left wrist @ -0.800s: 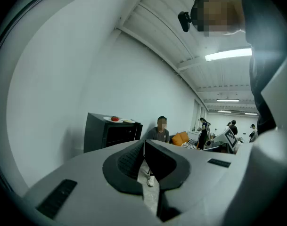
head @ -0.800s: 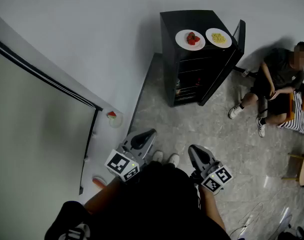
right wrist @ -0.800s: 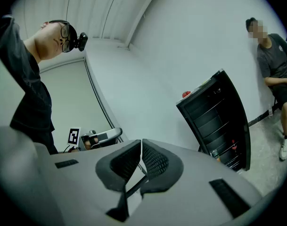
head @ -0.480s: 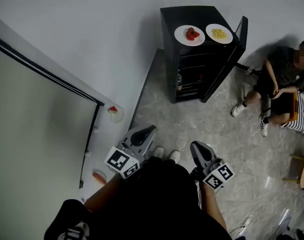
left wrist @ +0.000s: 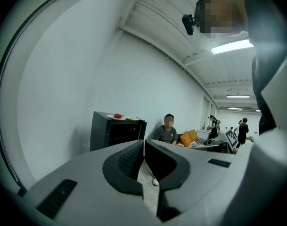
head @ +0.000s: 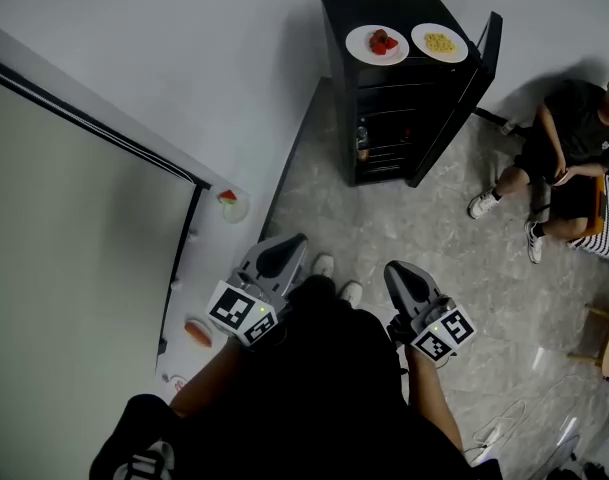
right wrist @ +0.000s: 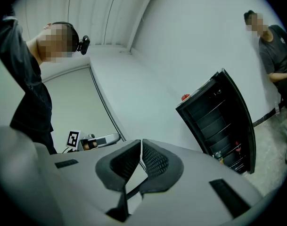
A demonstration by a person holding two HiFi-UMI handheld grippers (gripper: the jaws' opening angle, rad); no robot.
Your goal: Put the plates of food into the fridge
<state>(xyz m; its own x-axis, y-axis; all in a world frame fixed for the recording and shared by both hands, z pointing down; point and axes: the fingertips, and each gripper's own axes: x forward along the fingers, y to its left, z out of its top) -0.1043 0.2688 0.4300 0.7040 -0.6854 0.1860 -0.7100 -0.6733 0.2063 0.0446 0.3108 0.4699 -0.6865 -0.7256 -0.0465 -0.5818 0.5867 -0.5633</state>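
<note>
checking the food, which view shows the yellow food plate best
The head view: it looks down onto the yellow food plate on the fridge, so the food shows. The left gripper view shows it edge-on and tiny; the right gripper view misses it.

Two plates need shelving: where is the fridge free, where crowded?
The upper shelves, under the fridge top, look bare. The lower shelves hold bottles. The top is taken by a red-food plate and a yellow-food plate.

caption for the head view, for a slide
Left gripper and right gripper, both shut, face an open fridge topped by a red-food plate and a yellow-food plate.
</note>
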